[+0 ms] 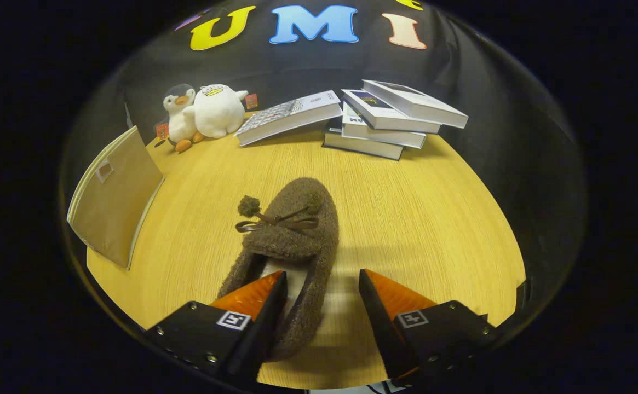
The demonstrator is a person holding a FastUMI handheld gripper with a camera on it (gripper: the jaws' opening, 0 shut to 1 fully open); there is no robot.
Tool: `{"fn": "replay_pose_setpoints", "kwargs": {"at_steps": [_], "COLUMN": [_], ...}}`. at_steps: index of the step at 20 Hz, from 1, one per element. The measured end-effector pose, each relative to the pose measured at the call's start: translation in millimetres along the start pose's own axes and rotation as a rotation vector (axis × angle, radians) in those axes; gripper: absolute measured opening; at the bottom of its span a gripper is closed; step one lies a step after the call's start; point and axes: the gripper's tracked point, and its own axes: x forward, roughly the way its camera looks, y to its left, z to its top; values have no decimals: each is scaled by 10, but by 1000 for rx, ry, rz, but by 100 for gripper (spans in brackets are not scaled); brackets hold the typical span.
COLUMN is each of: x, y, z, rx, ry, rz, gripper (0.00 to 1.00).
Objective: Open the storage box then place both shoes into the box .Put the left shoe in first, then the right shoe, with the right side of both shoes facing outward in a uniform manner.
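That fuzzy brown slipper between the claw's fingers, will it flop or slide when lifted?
The slipper looks soft and fleecy, so it will probably sag if lifted by one wall. Its fuzz should resist slipping. It seems light. The claw is open, one finger inside the opening, the other outside.

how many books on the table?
5, all beyond the claw and slipper: one book lies alone beside the plush toys; a four-book stack sits next to it. More may be hidden underneath.
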Motion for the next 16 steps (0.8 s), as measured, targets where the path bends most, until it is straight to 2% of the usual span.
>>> {"fn": "replay_pose_setpoints", "kwargs": {"at_steps": [1,3,4,11,16], "x": [17,47,43,-232,-503], "y": [48,-54,-12,179,508], "z": [11,40,29,383,820], "rx": [34,81,109,290,311], "ry": [2,-1,14,-11,-72], "rz": [12,-46,-40,33,94], "gripper": [73,36,6,5,5]}}
